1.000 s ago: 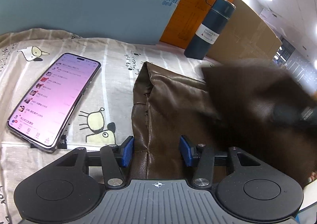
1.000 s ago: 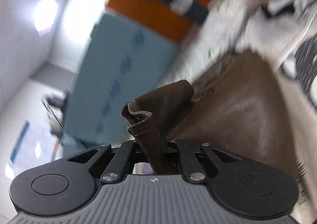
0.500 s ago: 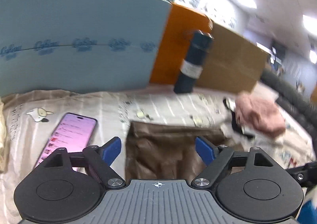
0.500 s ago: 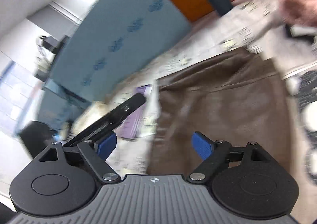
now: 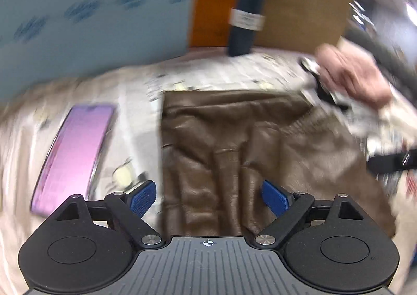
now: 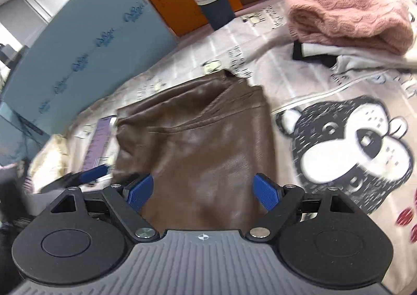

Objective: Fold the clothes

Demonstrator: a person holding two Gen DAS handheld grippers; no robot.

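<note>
Since a second earlier, the right gripper (image 6: pixel 200 190) had let go of the brown fabric it had pinched and lifted, and the brown leather garment (image 6: pixel 198 143) lay folded flat on the cartoon-print sheet (image 6: pixel 338 138). Both pairs of jaws stood wide apart, holding nothing. The left gripper (image 5: pixel 208 197) hovered over the garment's near edge, with the brown folds (image 5: pixel 229 154) running forward between its blue pads (image 5: pixel 142 197) and beyond them. Outside the left jaw of that gripper lay a lit phone (image 5: pixel 73 157) on the sheet, well apart from the garment's edge. Far ahead of the jaws stood a dark blue flask (image 5: pixel 246 11) against an orange board (image 5: pixel 211 3) and a blue panel (image 5: pixel 86 21). Ahead and to the right of the right gripper's jaws, a pink knitted garment (image 6: pixel 346 8) sat on other folded clothes.
</note>
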